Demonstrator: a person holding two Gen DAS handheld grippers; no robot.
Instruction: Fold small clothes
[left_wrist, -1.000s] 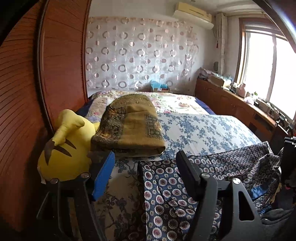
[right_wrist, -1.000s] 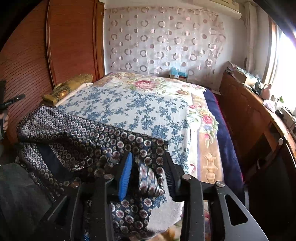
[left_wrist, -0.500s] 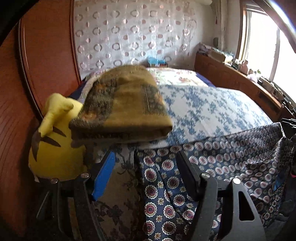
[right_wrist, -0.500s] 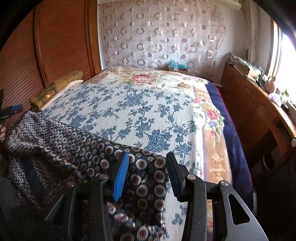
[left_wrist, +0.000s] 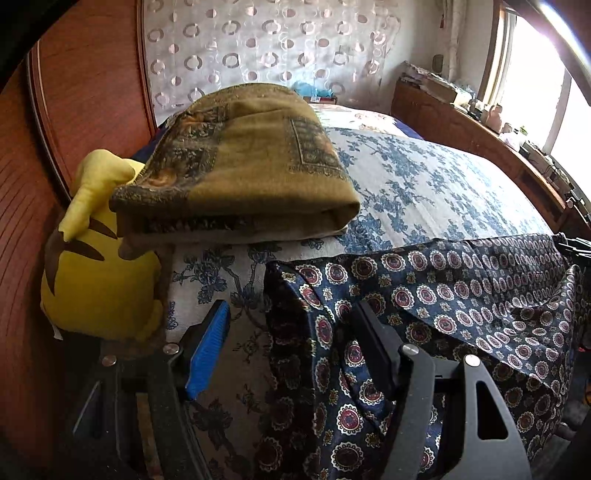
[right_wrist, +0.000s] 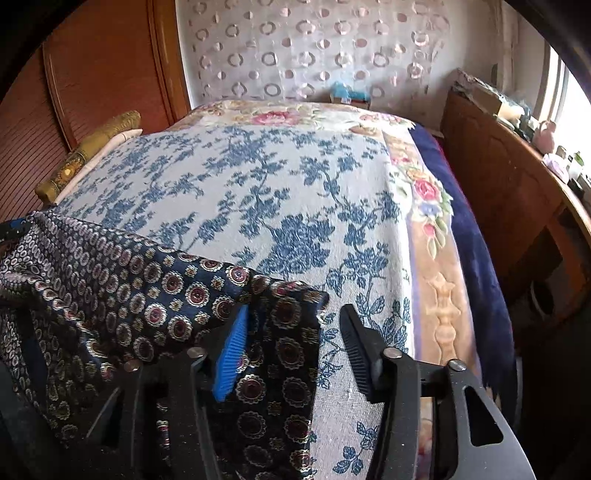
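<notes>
Two grippers, jaws wide, holding nothing | left gripper (left_wrist: 291, 350) | right gripper (right_wrist: 295, 350) | patterned garment (left_wrist: 461, 295) on bed (right_wrist: 258, 192) | no legible writing

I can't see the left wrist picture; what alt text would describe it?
An open hand-held gripper straddles the corner of a navy patterned garment draped on a floral bed. Behind sit a folded olive blanket and a yellow plush toy.

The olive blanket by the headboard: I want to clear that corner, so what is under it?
A pale pillow edge shows beneath the folded olive blanket, resting on the floral bedspread. The yellow plush toy sits beside it. The rest underneath is covered.
</notes>
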